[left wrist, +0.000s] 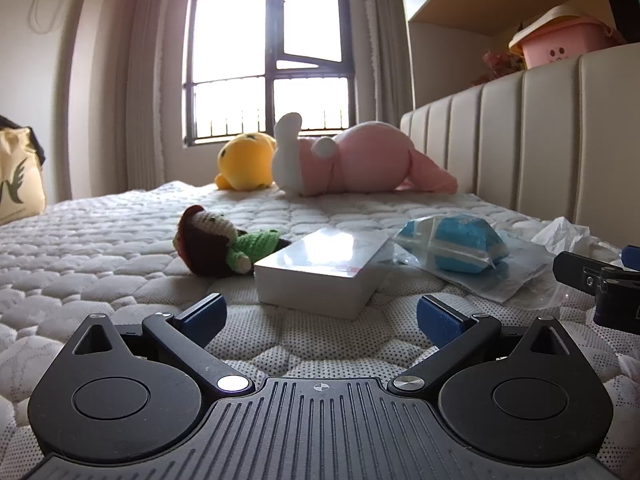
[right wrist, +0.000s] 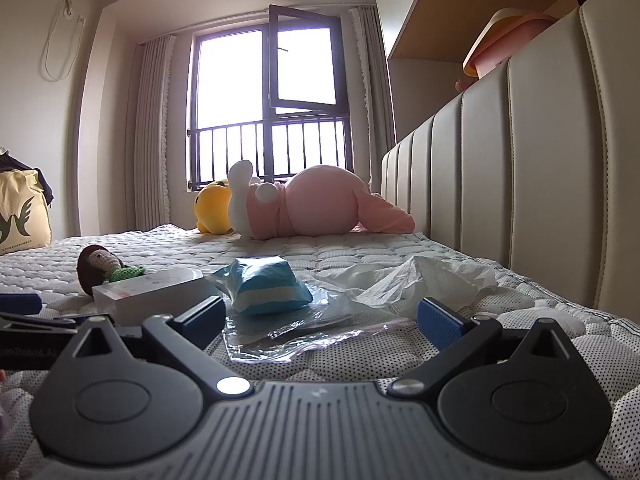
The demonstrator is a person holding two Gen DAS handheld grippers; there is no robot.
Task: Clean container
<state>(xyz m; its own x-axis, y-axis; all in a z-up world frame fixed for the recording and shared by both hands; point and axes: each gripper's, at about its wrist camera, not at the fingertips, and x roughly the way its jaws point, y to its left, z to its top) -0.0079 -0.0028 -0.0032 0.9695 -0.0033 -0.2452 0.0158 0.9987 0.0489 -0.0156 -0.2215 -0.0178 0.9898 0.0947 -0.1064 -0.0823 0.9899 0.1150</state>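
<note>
A glossy white box (left wrist: 320,268) lies on the quilted mattress just ahead of my left gripper (left wrist: 320,318), which rests open on the bed with nothing between its fingers. The white box (right wrist: 148,292) shows at the left of the right wrist view. A blue-and-white folded packet (left wrist: 460,246) sits on clear plastic wrap to the box's right. My right gripper (right wrist: 320,318) is open too, low over the clear plastic wrap (right wrist: 296,332), with the blue packet (right wrist: 268,286) just beyond its fingers. Part of the other gripper (left wrist: 600,280) shows at the right edge.
A crocheted doll (left wrist: 224,242) lies left of the box. A yellow plush (left wrist: 246,160) and a pink plush (left wrist: 360,160) lie at the far end by the window. Crumpled white plastic (right wrist: 424,280) sits near the padded headboard (right wrist: 520,180). A pink bin (left wrist: 560,40) stands behind it.
</note>
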